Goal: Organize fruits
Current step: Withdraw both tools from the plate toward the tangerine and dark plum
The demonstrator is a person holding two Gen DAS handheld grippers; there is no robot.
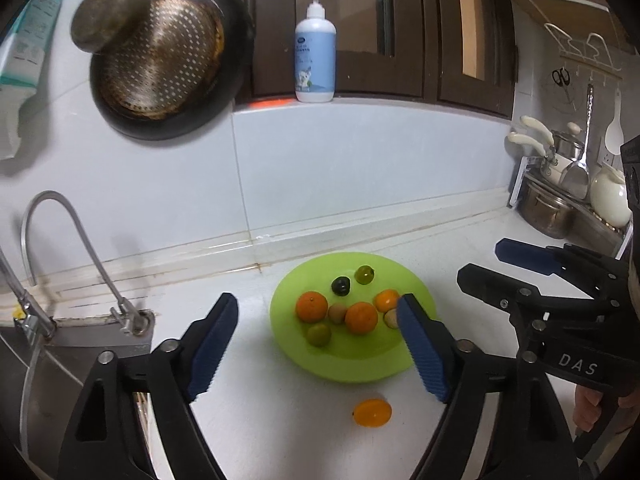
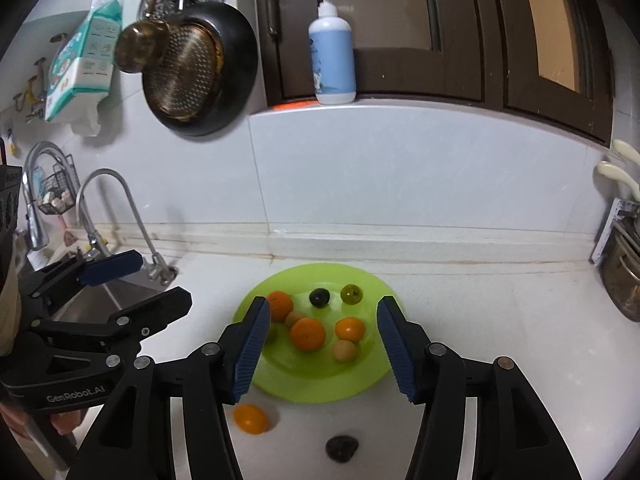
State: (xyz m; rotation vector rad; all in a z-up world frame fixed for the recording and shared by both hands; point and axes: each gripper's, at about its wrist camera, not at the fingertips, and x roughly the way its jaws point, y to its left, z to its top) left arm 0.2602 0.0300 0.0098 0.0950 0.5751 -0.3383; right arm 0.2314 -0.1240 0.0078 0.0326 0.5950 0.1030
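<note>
A lime green plate [image 1: 352,360] [image 2: 360,376] lies on the white counter and holds several small fruits: oranges [image 1: 311,306] [image 2: 307,334], dark and green round ones [image 1: 341,285] [image 2: 351,293], and tan ones [image 2: 344,350]. A loose orange fruit [image 1: 372,412] [image 2: 250,418] lies on the counter in front of the plate. A dark fruit [image 2: 341,448] lies on the counter near it. My left gripper [image 1: 316,344] hovers above the plate's near side, open, nothing between its pads. My right gripper [image 2: 322,352] hovers over the plate, open and empty.
A sink with a curved faucet [image 1: 72,248] [image 2: 120,216] lies to the left. A pan [image 1: 168,60] hangs on the wall, a soap bottle [image 1: 315,48] stands on the sill. Pots and utensils [image 1: 560,184] crowd the right end of the counter.
</note>
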